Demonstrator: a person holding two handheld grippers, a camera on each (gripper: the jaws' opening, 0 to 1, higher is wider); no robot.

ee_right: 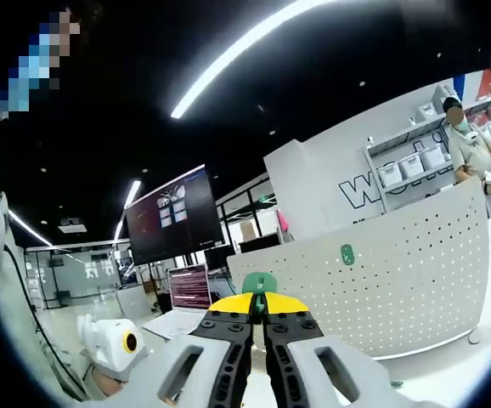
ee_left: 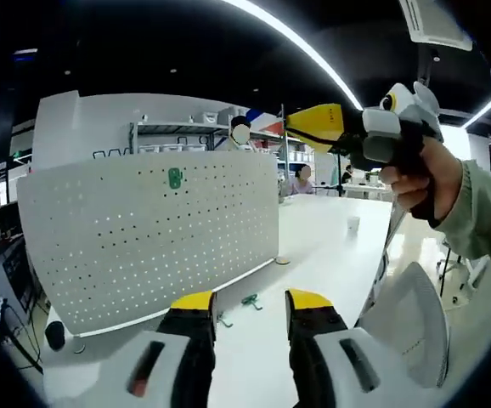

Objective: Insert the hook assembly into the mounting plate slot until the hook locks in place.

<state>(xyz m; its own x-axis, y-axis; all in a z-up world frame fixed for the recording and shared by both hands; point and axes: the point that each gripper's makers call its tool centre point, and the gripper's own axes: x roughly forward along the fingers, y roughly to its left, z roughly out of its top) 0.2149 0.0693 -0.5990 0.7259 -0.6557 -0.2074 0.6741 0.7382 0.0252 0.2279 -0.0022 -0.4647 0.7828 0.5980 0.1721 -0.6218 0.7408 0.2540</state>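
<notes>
- White table (ee_left: 330, 255) carries a white perforated mounting plate (ee_left: 152, 234), which stands upright along the table's left part in the left gripper view; shelving with bins, a partition wall and ceiling light strips lie behind it.
- One green hook (ee_left: 175, 178) is already seated in the plate, high up and near its middle. In the right gripper view the same hook (ee_right: 347, 253) sits on the plate (ee_right: 398, 280) in its upper half.
- Two loose green hooks lie on the table in front of the plate's lower edge: one (ee_left: 251, 300) between the left gripper's jaw tips in that view, the other (ee_left: 222, 320) just beside the left jaw tip.
- Left gripper (ee_left: 247, 308): jaws spread apart, nothing between them, held above the table and clear of the loose hooks.
- Right gripper (ee_right: 260, 311): jaws closed together on a green hook assembly (ee_right: 259, 284), which protrudes above the yellow tips. It is held in the air, apart from the plate.
- In the left gripper view the right gripper (ee_left: 318, 124) enters from the upper right, held by a hand (ee_left: 420, 183), well above the table and to the right of the plate.
- A monitor (ee_right: 169, 214) and a laptop (ee_right: 189, 286) stand behind the plate's far end in the right gripper view.
- A person (ee_right: 471, 140) stands by the shelving beyond the plate.
</notes>
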